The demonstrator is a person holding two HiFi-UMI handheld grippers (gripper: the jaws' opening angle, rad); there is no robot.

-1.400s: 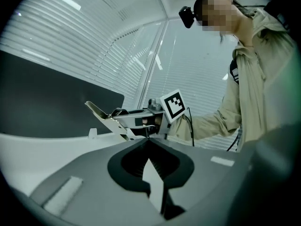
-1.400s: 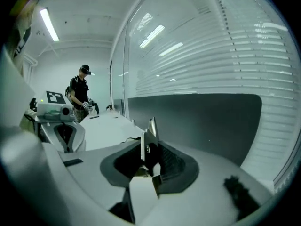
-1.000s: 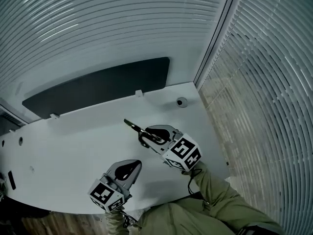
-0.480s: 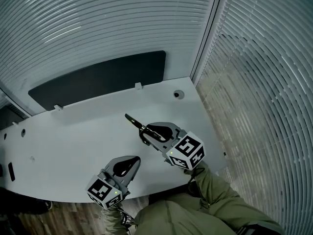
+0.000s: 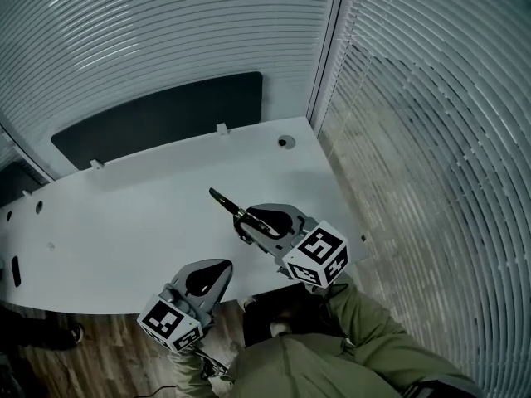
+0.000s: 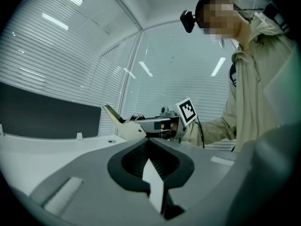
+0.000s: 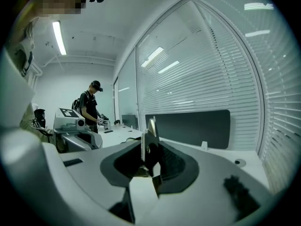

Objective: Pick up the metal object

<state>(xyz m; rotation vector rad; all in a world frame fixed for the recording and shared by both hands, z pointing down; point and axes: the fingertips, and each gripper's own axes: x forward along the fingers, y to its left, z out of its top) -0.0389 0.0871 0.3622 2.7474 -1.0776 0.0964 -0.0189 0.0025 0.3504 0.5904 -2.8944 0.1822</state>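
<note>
**Head view.**
- Bench [image 5: 124, 214]: one, white. It has one dark panel [image 5: 158, 118] along its 12 o'clock edge and one round hole [image 5: 284, 142] near the far corner.
- Claws: two.
- Your right claw [image 5: 249, 219] is clamped on the one metal object [image 5: 222, 203], a slim, flat, dark bar that juts toward 10 o'clock over the bench.
- Your left claw [image 5: 222, 268] sits at 7 o'clock of the right one, with its jaws together and nothing in them.

**Left gripper view.**
- Left claw [image 6: 149, 149]: the jaws meet at the tips and are empty.
- Beyond it at 12 o'clock, the metal object [image 6: 112, 112] is raised above the bench, tip toward 10 o'clock.

**Right gripper view.**
- Right claw [image 7: 148, 147]: the pads are pressed on both faces of the metal object [image 7: 150, 131].
- The object shows as a thin plate, edge-on and upright, with a pale tip.
- One person [image 7: 90, 105] stands far off at 9 o'clock.
</note>
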